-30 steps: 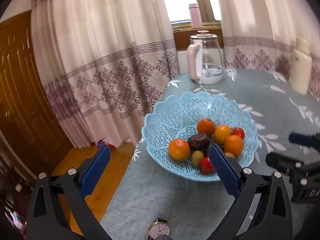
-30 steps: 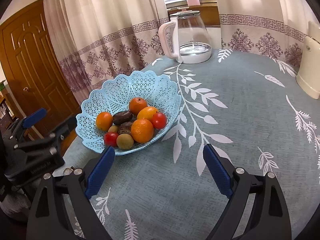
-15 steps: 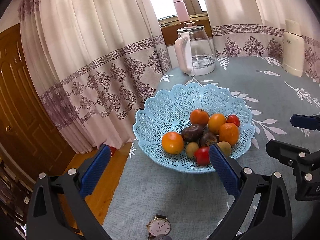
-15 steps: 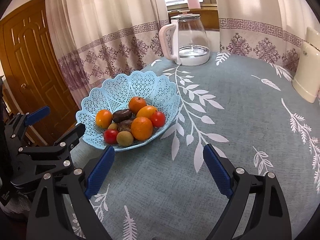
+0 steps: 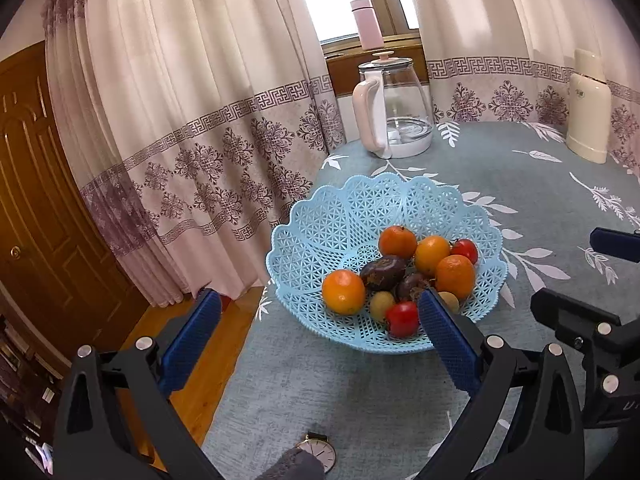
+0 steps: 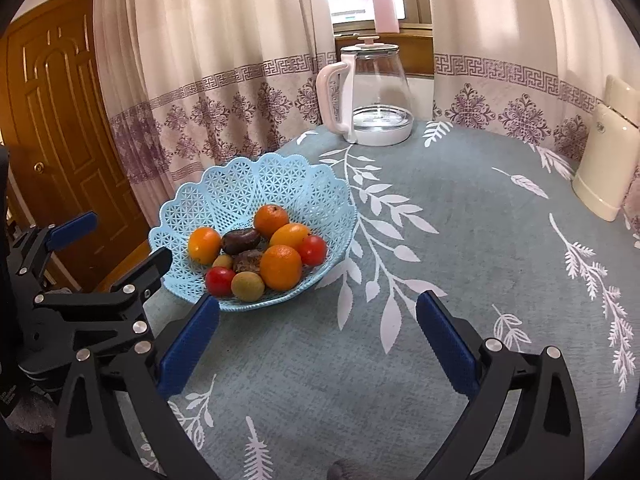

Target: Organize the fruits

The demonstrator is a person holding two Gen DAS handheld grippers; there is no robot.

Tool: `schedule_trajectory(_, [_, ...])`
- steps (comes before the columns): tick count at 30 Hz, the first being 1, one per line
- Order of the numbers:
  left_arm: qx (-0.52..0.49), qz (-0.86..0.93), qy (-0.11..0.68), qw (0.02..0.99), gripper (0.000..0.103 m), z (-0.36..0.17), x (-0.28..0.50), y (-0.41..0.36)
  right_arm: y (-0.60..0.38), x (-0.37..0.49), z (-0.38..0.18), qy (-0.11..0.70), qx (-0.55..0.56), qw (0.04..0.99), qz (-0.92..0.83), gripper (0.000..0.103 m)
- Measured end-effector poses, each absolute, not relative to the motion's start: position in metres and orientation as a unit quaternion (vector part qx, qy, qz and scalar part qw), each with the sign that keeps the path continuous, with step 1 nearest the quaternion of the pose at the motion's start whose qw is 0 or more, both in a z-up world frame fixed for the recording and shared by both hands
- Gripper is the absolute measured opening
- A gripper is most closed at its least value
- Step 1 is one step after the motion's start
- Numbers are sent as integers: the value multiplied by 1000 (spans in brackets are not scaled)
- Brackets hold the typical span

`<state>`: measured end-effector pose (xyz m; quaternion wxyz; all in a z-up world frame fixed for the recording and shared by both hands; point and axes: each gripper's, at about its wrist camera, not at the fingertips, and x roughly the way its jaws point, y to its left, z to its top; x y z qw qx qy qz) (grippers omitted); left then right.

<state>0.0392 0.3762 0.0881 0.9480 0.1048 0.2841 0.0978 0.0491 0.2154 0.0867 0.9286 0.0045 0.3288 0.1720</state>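
A light blue lattice basket (image 5: pixel 348 208) (image 6: pixel 224 192) stands near the table's left edge. It holds several fruits: oranges (image 5: pixel 343 292) (image 6: pixel 281 267), red tomatoes (image 5: pixel 402 319) (image 6: pixel 219 281), dark passion fruits (image 5: pixel 383 272) (image 6: pixel 240 240) and small yellow-green fruits (image 6: pixel 248 286). My left gripper (image 5: pixel 316 312) is open and hangs in front of the basket at its near left, holding nothing. My right gripper (image 6: pixel 318 316) is open over the tablecloth to the right of the basket, also with nothing in it. Each gripper shows at the edge of the other's view.
A glass kettle (image 5: pixel 394 116) (image 6: pixel 370 100) with a pink handle stands at the back of the grey-blue leaf-patterned tablecloth (image 6: pixel 460 240). A cream thermos (image 5: pixel 588 108) (image 6: pixel 608 160) stands at the back right. A wristwatch (image 5: pixel 320 454) lies near the front edge. Curtains and a wooden door are left.
Both grippers have drawn back and risen a little, so the basket sits slightly farther off. The left wrist view has swung right, bringing the thermos into sight. Both grippers stay open.
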Motion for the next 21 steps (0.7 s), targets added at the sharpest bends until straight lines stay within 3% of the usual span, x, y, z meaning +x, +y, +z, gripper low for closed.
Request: schedule_trajectory(21, [99,148,294,939,100,82,47,384,233,45,86,317,-61,933,156,98])
